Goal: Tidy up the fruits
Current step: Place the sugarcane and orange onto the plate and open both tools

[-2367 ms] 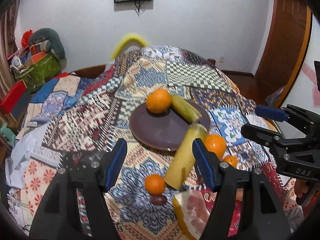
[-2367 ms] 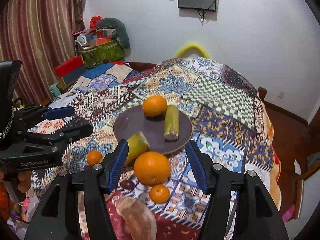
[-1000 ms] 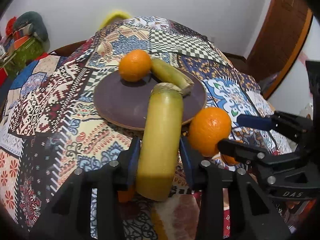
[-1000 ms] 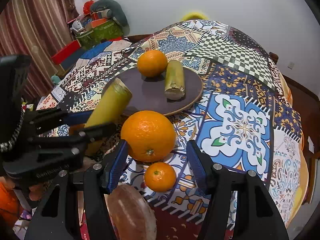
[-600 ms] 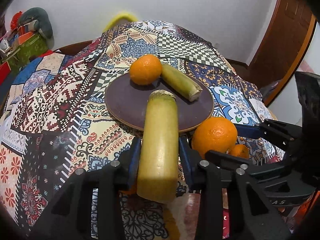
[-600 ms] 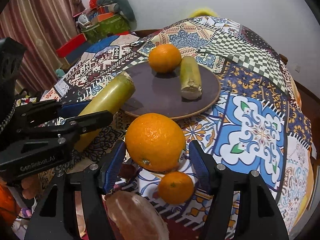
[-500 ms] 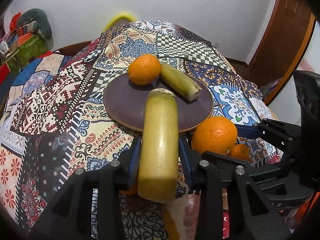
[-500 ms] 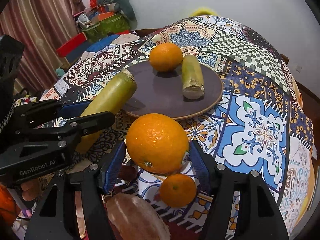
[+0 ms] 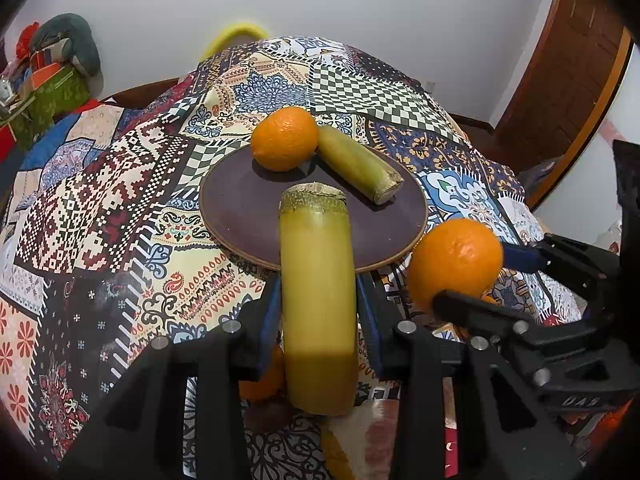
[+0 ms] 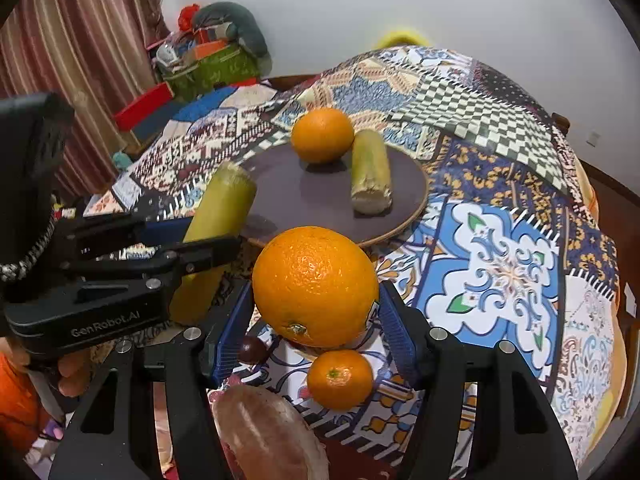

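Left gripper clamps smooth cylindrical cane; right gripper clamps dimpled round orange.

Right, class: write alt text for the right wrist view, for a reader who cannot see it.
The right gripper grips a large orange above a patterned tablecloth. Beyond it, a dark plate holds another orange and a sugarcane piece, while the left gripper carries a longer sugarcane stick towards the plate.

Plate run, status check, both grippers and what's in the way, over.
Left gripper shut on sugarcane piece. Right gripper shut on large orange. Plate ahead, already holding orange, cane.
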